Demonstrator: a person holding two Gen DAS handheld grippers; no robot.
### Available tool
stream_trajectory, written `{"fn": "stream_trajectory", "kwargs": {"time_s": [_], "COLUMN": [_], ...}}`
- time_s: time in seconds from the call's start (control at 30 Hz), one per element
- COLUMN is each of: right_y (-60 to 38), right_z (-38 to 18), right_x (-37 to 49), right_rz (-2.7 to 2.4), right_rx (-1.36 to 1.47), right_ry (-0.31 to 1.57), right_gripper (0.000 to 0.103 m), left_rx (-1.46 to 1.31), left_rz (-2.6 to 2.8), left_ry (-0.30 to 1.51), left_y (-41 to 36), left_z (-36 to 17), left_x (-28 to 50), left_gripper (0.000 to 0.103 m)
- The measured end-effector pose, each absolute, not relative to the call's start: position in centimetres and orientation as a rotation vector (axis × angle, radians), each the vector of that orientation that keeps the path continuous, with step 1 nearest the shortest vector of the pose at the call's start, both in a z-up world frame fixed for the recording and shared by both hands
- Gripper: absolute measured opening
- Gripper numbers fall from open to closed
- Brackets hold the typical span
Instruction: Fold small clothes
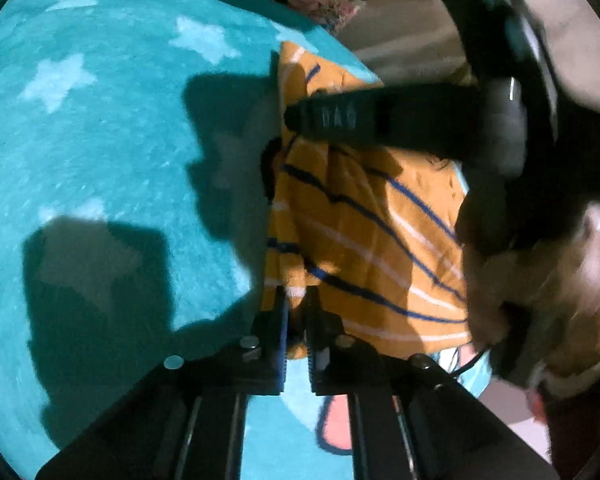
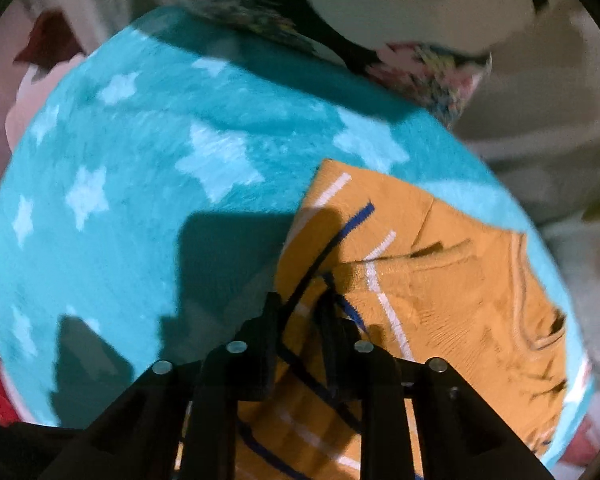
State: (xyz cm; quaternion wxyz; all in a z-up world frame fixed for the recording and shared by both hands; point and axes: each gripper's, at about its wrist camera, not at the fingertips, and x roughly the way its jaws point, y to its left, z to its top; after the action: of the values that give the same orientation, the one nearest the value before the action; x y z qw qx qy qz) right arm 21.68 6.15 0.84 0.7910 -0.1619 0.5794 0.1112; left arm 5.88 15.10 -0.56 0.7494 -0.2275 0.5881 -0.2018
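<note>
1. The left gripper (image 1: 296,320) has its black jaws pinched on the edge of the orange garment (image 1: 364,240), a soft knit with blue and white stripes
2. The right gripper (image 2: 300,320) also clamps a fold of this garment (image 2: 440,300); in the left view the tool (image 1: 340,116) is a blurred black bar over the cloth
3. The garment lies crumpled on a fluffy turquoise rug (image 1: 100,160) with pale stars, near its right edge
4. Dark shadows cover part of the rug; the things beyond its edge are too blurred to name

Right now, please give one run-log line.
left gripper: shut on shirt | right gripper: shut on shirt | shirt on rug | fold unfinished
</note>
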Motion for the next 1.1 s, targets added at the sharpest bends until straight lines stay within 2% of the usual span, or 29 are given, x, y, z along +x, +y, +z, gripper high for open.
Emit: {"fn": "stream_trajectory", "kwargs": {"time_s": [0.1,0.37,0.6,1.1], "right_y": [5.8,-1.8,-10.2,-31.2], "right_z": [1.4,5.6,8.0,5.8], "right_x": [21.0,19.8,16.7,7.2], "right_rz": [0.263,0.357,0.384,0.194], "right_rx": [-0.310,0.056,0.276,0.658], "right_ry": [1.214,1.133,1.050,0.901], "right_gripper": [0.011,0.009,0.009,0.009], "left_rx": [-0.530,-0.493,-0.404,-0.185], "left_rz": [-0.407,-0.402,-0.458,-0.671], "left_ry": [1.257,1.175,1.187,1.208], "left_y": [15.1,12.9,5.6,-4.7], "left_z": [0.7,5.6,7.2,10.7], "left_x": [5.1,2.8,1.4,-1.2], "left_gripper": [0.004,0.004,0.004,0.006]}}
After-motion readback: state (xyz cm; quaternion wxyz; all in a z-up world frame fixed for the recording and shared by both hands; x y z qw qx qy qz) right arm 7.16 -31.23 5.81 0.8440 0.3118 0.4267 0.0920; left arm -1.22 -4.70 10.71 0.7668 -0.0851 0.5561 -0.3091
